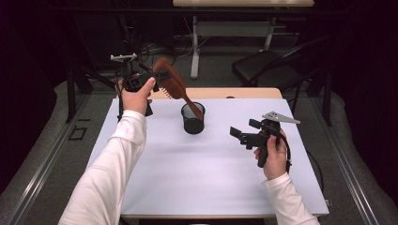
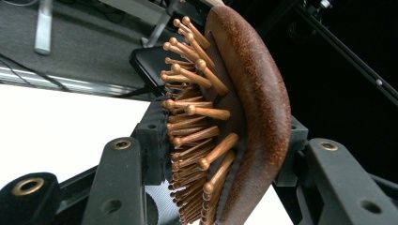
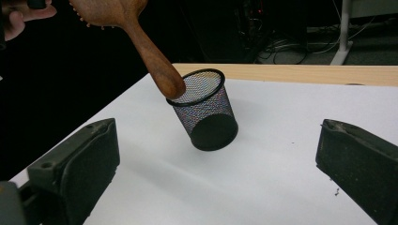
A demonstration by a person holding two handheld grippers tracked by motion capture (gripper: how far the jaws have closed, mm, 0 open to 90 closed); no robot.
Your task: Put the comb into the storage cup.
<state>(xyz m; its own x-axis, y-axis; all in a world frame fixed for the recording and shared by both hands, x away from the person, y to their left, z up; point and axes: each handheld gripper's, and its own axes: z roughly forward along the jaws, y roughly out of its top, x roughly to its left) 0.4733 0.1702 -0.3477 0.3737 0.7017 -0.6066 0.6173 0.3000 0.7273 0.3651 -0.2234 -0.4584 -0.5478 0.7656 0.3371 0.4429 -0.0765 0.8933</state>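
Cup (image 1: 193, 119) placement is what governs this step, so every place below is given relative to that black mesh cup, which is standing on the white table (image 1: 187, 178).

Nearest the person, to the right of the cup and well apart from it, the right gripper (image 1: 239, 133) is hovering above the table with its jaws standing wide and nothing between them. It is pointing toward the cup; judging from that, it is waiting to steady the cup if needed.

At the cup itself, the handle end of the wooden hairbrush (image 1: 172, 83) is sitting at the rim on the left side, and in the right gripper view the cup (image 3: 206, 110) is looking tipped, so the handle may be pressing on the rim.

Up and to the left of the cup, the left gripper (image 1: 162, 75) is clamping the head of the hairbrush (image 2: 244, 117), one jaw on the bristle side and one on the smooth back.

To do this well, the person is probably best swinging the handle toward the cup's middle, standing the brush more upright, and lowering slowly before letting go. Pushing sideways risks toppling the light cup.
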